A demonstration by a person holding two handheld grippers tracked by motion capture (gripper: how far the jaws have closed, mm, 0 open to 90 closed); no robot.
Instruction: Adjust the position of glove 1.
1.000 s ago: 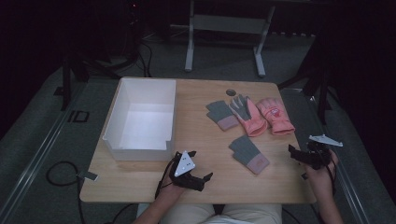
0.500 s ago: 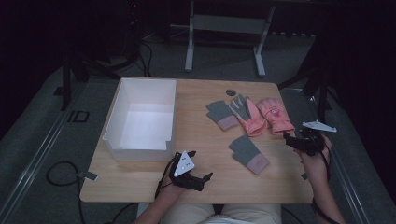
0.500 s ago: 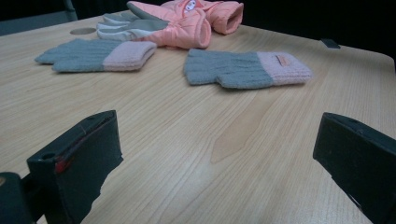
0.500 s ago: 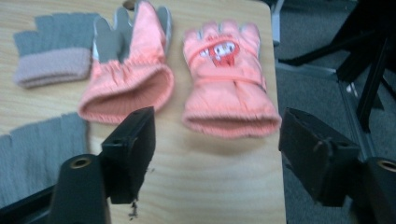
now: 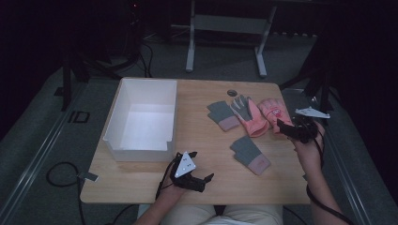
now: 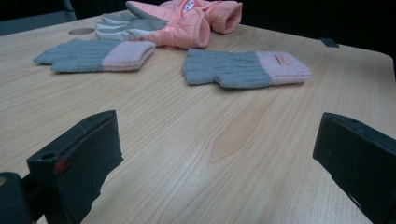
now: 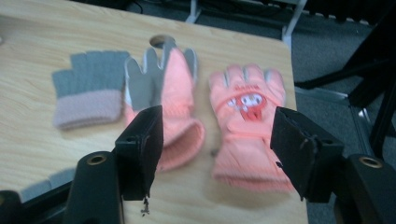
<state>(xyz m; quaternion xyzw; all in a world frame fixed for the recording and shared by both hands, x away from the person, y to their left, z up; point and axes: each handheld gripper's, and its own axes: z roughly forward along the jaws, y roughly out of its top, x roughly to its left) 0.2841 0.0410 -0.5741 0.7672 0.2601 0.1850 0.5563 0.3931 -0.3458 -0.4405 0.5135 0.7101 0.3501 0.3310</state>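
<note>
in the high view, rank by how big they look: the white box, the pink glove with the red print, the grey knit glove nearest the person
1. white box, by far the largest.
2. and 3. pink glove with the red print and grey knit glove nearest the person: these look about alike in size, so I will not rank one over the other.

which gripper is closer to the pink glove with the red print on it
Right. The right gripper hovers at the printed pink glove, jaws open. The left gripper sits at the table's near edge, far off.
</note>
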